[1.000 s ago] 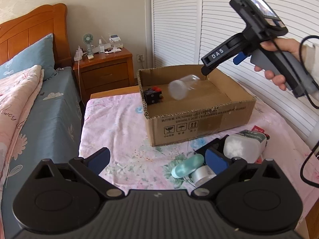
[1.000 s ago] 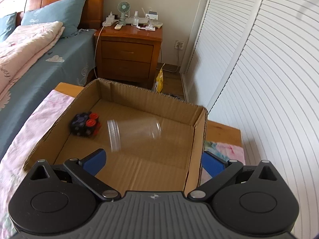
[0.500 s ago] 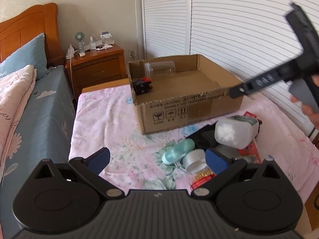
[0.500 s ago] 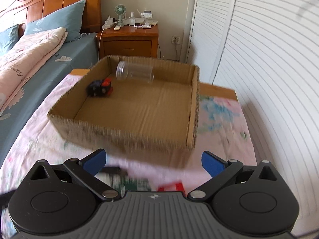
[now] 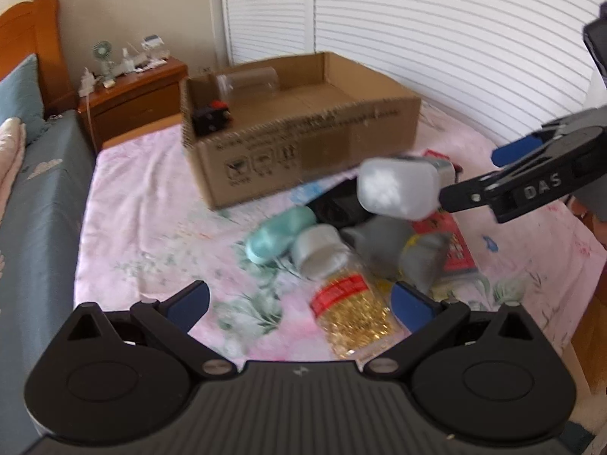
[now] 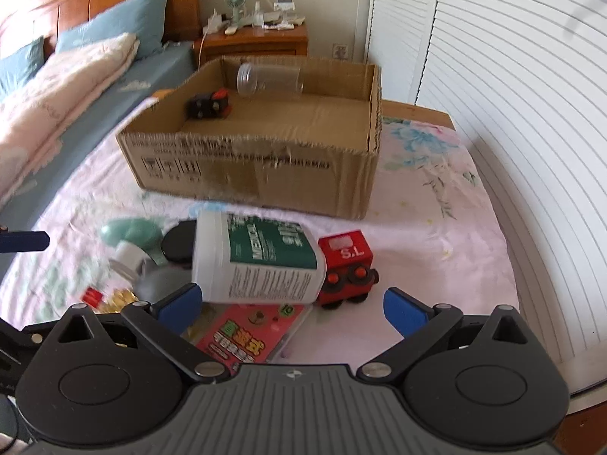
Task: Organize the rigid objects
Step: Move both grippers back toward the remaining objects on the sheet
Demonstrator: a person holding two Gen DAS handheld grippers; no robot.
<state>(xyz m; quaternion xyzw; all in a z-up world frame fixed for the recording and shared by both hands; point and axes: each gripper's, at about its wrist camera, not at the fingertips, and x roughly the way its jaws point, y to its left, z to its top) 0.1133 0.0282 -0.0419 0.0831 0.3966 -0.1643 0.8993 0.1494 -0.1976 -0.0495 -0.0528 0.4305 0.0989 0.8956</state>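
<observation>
A cardboard box [image 5: 303, 151] [image 6: 258, 170] stands on the pink floral cloth, holding a clear plastic jar [image 6: 269, 79] [image 5: 246, 82] and a black-and-red toy [image 6: 208, 105] [image 5: 211, 115]. In front of it lies a pile: a white tub with a green label [image 6: 258, 258] [image 5: 394, 189], a red toy train [image 6: 347, 265], a mint-green case [image 5: 279, 237], a white-capped jar of yellow contents [image 5: 341, 284] and a pink packet [image 6: 246, 333]. My right gripper [image 6: 290, 303] is open just short of the white tub. My left gripper [image 5: 299, 303] is open, with the yellow jar lying between its fingers.
A bed with blue sheet and pink quilt [image 6: 57, 87] runs along the left. A wooden nightstand [image 6: 258, 40] with a small fan stands behind the box. White louvred doors [image 6: 512, 76] close off the right side. A grey rounded object [image 5: 387, 239] lies in the pile.
The clear jar dropped from mid-air and came to rest in the box. My right gripper pulled back from over the box down to the pile. My left gripper came closer to the pile.
</observation>
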